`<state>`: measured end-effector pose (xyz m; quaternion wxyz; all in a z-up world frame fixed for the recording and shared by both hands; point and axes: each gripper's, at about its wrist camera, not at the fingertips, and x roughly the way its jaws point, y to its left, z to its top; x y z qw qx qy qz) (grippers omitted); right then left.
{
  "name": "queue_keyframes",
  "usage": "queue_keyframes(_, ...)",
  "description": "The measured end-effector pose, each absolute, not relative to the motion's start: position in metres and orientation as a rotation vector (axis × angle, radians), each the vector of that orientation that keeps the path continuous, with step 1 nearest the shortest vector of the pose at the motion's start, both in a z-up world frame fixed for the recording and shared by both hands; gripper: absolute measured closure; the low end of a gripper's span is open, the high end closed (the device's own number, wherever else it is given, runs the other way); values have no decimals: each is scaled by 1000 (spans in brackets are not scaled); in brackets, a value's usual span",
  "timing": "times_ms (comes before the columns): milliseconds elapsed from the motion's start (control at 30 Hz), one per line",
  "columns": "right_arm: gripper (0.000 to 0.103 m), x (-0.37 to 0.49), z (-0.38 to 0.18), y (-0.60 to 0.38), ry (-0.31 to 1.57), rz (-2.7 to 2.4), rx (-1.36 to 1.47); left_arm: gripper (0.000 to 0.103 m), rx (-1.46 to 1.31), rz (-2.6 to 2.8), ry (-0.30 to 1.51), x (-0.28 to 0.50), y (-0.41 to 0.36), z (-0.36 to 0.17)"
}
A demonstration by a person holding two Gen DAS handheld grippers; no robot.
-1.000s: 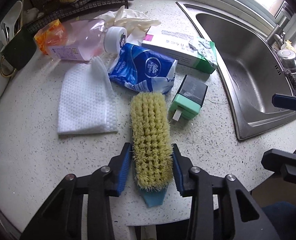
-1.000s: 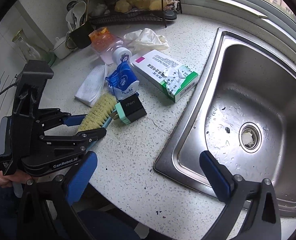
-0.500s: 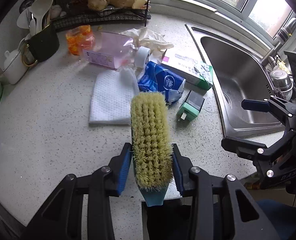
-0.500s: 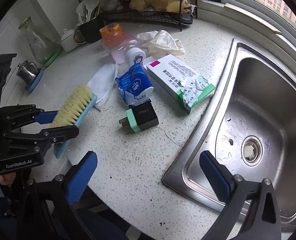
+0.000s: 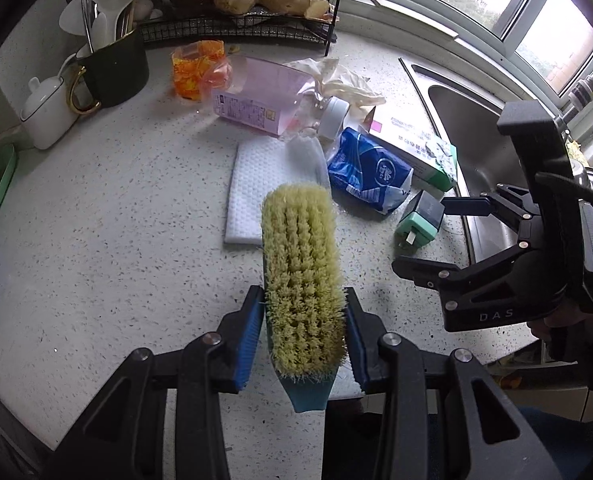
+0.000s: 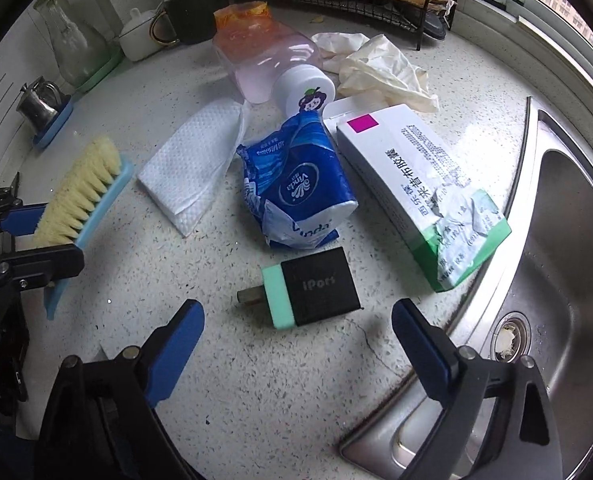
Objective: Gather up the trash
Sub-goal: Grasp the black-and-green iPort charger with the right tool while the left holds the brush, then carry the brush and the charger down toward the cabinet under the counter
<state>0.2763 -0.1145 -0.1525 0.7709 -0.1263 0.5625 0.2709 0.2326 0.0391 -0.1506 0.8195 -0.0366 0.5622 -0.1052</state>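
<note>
Presently: left gripper (image 5: 304,336), closed on a pale-bristled scrub brush with a light-blue plastic back (image 5: 302,276), bristles upward, held clear above the counter. Right gripper (image 6: 296,350), wide apart, holding nothing, hovering just short of a black-and-mint wall charger plug (image 6: 310,286).

Trash, on the counter: crumpled blue tissue wrapper (image 6: 296,192); torn white-and-green cardboard box (image 6: 420,196); white textured wipe (image 6: 194,160); pink plastic bottle lying on its side (image 6: 268,66); crumpled cream glove (image 6: 380,66).

Risks, judged:
- The grip sits near the brush's handle end, so the long head may sag or twist out.
- The charger lies near the sink edge; a nudge from a closing finger may skid it in.
- The charger and brush may not be trash at all.

Surface: white speckled stone counter (image 6: 256,380). Steel sink (image 6: 568,280) to the right. Black wire rack (image 5: 232,26) behind; window beyond.
</note>
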Motion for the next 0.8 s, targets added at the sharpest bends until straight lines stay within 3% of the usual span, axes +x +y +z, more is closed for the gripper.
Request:
queue_keyframes(133,16,283,-155,-107,1198,566,-303,67,-83,-227,1203,238,43,-156)
queue_keyframes(200,30,283,-153,-106,1186,554,-320,67,-78,-230,1203,239,44,-157)
queue_keyframes(367,49,290,-149,-105,1186,547,-314,67,-77,-257,1206,242,41,-161)
queue_keyframes(800,49,247,-130,-133,1153,576,-300,67,-81,-261,1176,228,19,-146)
